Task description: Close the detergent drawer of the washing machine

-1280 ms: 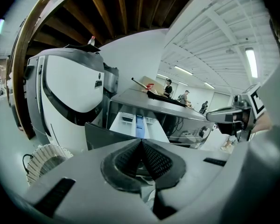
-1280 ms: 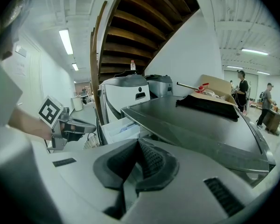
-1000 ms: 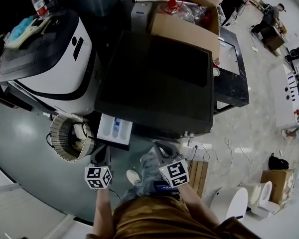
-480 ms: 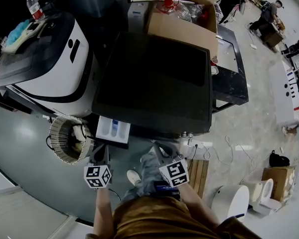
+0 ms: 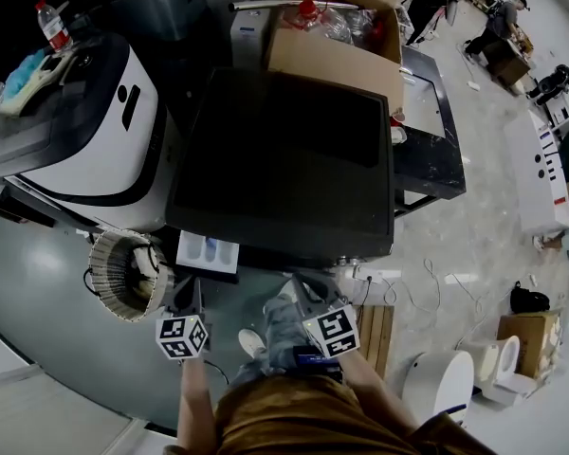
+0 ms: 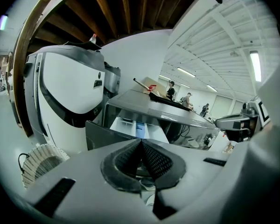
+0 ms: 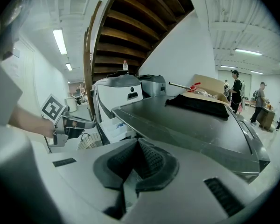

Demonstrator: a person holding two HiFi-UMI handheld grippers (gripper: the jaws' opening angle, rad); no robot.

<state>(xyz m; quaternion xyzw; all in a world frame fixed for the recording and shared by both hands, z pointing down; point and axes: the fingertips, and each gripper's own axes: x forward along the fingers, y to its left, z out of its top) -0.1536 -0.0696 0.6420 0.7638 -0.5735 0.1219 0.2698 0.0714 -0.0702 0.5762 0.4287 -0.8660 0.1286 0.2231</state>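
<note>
White plastic sits at your far left: a white appliance (image 5: 85, 140) with a bottle (image 5: 49, 27) and a blue cloth (image 5: 19, 67) on its dark lid. Below it, on the floor, stands a woven basket (image 5: 109, 287); what it holds is too dim to tell.

Your left gripper (image 5: 192, 290) has its 2 pads pressed together with nothing between them. It points at the detergent drawer (image 5: 207, 252) and sits just before the drawer's front panel; whether it touches is not clear. The drawer stands pulled out from the top left of the front of the dark washing machine (image 5: 284, 159). Its white tray is split into compartments, with a blue insert in the middle one.

Your right gripper (image 5: 302, 287) is also closed on nothing. It is held before the machine's front, right of the drawer and apart from it.

Beyond the machine's far edge stands an open cardboard box (image 5: 332, 64), which holds a red-capped bottle (image 5: 308, 12) and crumpled clear plastic.
</note>
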